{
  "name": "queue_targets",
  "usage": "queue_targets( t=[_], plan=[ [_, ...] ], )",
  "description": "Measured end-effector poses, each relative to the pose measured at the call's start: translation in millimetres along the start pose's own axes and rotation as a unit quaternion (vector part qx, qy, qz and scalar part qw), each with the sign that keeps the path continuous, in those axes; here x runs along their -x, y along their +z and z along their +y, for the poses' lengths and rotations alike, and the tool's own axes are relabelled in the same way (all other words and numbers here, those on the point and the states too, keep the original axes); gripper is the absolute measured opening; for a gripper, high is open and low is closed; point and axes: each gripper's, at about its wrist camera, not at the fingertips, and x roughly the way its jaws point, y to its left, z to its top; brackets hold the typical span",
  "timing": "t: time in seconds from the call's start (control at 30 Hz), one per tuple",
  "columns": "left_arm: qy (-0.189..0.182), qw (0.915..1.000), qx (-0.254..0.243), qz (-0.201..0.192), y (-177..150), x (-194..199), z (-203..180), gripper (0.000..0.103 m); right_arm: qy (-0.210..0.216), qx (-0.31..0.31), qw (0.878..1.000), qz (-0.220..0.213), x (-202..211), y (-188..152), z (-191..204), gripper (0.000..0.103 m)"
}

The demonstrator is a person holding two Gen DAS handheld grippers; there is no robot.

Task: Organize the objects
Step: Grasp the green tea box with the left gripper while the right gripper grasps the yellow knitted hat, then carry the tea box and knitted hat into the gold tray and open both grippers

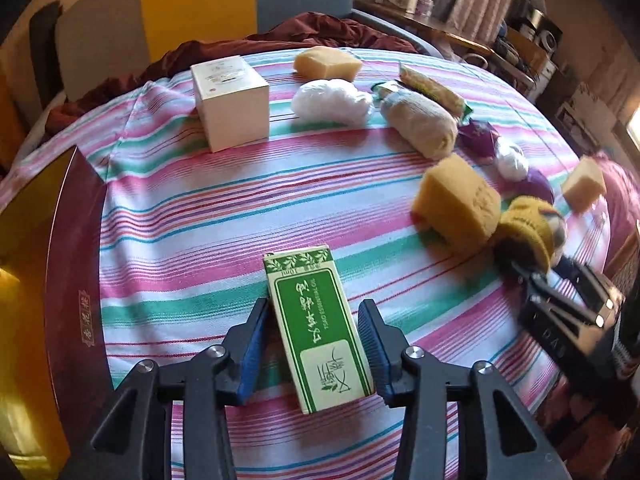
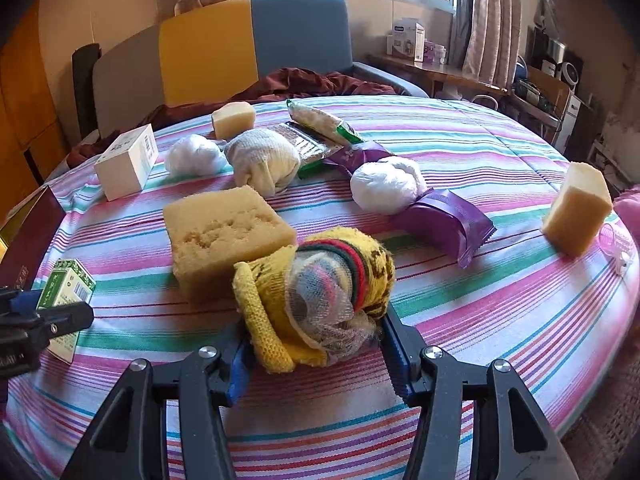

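Note:
A green and cream essential-oil box [image 1: 320,332] lies on the striped tablecloth [image 1: 200,216] between the fingers of my left gripper [image 1: 316,320]. The jaws stand apart on either side of it, with a small gap at the right. The box also shows in the right wrist view [image 2: 66,300]. My right gripper [image 2: 316,340] is closed around a rolled yellow patterned sock bundle [image 2: 320,292], which also shows in the left wrist view [image 1: 528,228]. A large yellow sponge [image 2: 228,240] sits just behind the bundle.
A white box [image 1: 232,100], white plastic balls [image 2: 384,188], a rolled cream towel [image 2: 264,160], purple packets [image 2: 444,216], green snack packs [image 2: 320,120], and further sponges [image 2: 576,208] lie around. A dark red box [image 1: 76,260] stands at the left edge.

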Motion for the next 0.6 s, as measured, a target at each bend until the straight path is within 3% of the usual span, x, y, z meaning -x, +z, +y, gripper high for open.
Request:
queue_targets(
  t=[0.03, 0.07, 0.2, 0.4, 0.6],
  plan=[
    [0.000, 1.0000, -0.006, -0.003, -1.7, 1.4, -0.5, 0.042, 0.001, -0.001, 1.000, -0.001, 0.7, -0.6, -0.3, 0.055],
    [-0.004, 1.0000, -0.006, -0.007, -3.6, 3.7, 1.3, 0.031, 0.002, -0.001, 1.000, -0.001, 1.1, -0.7, -0.3, 0.054],
    [-0.061, 0.9977, 0.028, -0.012, -1.1, 7.4, 12.0, 0.031, 0.003, -0.001, 1.000, 0.003, 2.3, -1.1, 0.5, 0.052],
    [-0.085, 0.9948, 0.032, -0.047, 2.7, 34.9, 17.7, 0.031, 0.004, 0.000, 1.000, 0.010, 7.3, -3.1, 5.3, 0.050],
    [-0.083, 0.9934, 0.028, -0.074, 7.2, 61.2, 34.2, 0.031, 0.021, 0.000, 1.000, 0.018, 16.0, -5.3, 14.9, 0.046]
  ],
)
